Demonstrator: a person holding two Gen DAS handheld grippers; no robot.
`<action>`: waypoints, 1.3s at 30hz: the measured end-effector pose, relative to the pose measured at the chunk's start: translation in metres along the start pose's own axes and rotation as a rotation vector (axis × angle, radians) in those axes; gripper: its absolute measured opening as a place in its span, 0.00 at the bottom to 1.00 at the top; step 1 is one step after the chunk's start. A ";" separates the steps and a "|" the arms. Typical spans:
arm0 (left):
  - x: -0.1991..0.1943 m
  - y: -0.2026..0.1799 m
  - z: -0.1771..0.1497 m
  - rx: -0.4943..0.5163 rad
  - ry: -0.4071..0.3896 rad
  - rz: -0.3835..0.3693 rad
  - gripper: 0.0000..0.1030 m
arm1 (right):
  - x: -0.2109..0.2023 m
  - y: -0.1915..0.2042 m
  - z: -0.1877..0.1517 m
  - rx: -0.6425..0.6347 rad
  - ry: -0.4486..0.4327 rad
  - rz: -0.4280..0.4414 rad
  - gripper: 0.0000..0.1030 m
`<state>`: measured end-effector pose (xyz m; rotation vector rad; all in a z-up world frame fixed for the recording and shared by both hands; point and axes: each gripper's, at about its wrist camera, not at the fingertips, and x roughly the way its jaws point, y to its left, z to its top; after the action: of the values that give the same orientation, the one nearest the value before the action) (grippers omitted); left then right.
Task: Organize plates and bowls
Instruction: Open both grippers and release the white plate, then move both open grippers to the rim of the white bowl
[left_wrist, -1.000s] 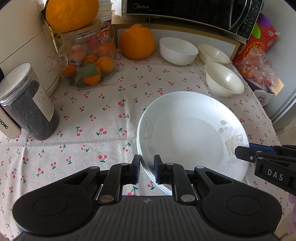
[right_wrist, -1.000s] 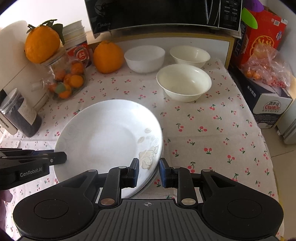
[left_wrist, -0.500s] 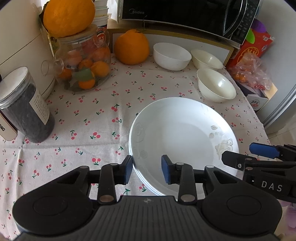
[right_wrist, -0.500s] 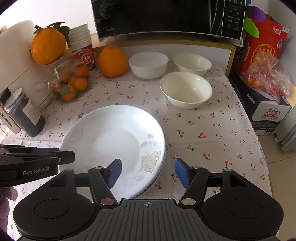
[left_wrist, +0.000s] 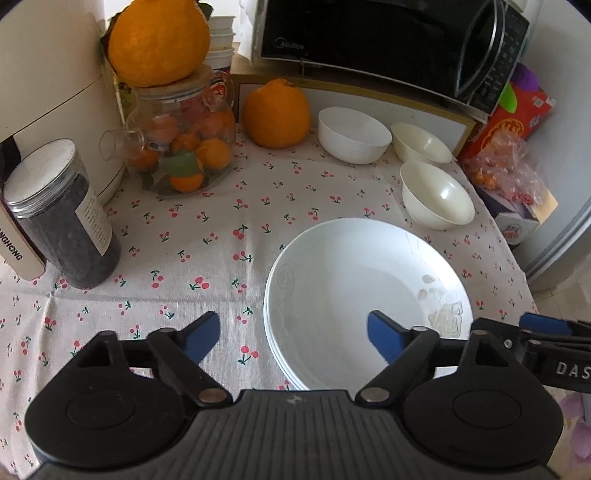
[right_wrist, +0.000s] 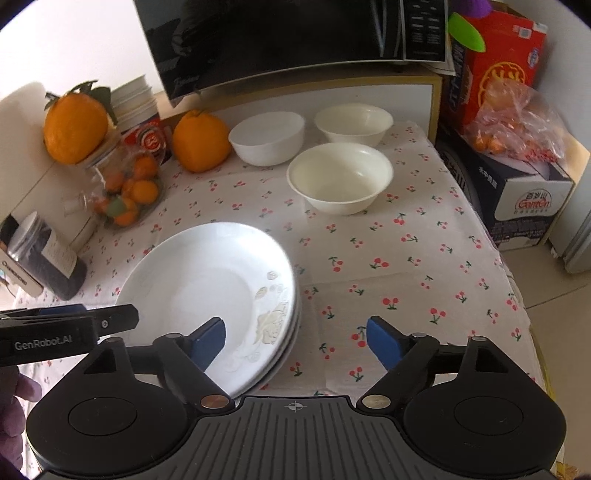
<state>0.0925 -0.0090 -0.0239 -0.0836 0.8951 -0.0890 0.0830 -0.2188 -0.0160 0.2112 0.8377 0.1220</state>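
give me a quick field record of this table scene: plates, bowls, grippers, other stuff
plates: stack of white plates on the cherry-print tablecloth, near edge
bowls: three white bowls apart at the back, not nested
left gripper: jaws opening, plate rim between them, pads off it
right gripper: jaws opening, plate rim between them, pads off it
fruit: large orange beside the bowls; glass jar of small oranges
other: dark canister at left, microwave behind
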 end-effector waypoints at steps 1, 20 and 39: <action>-0.001 -0.001 0.001 -0.006 -0.003 0.003 0.87 | -0.002 -0.003 0.000 0.004 -0.002 0.004 0.85; 0.020 -0.025 0.065 -0.070 -0.029 0.046 0.99 | -0.008 -0.029 0.068 0.039 -0.127 0.031 0.91; 0.083 -0.012 0.121 -0.254 -0.047 -0.062 0.94 | 0.063 -0.054 0.167 0.173 -0.149 0.090 0.91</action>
<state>0.2379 -0.0264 -0.0115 -0.3491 0.8535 -0.0309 0.2510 -0.2823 0.0349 0.4159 0.6910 0.1164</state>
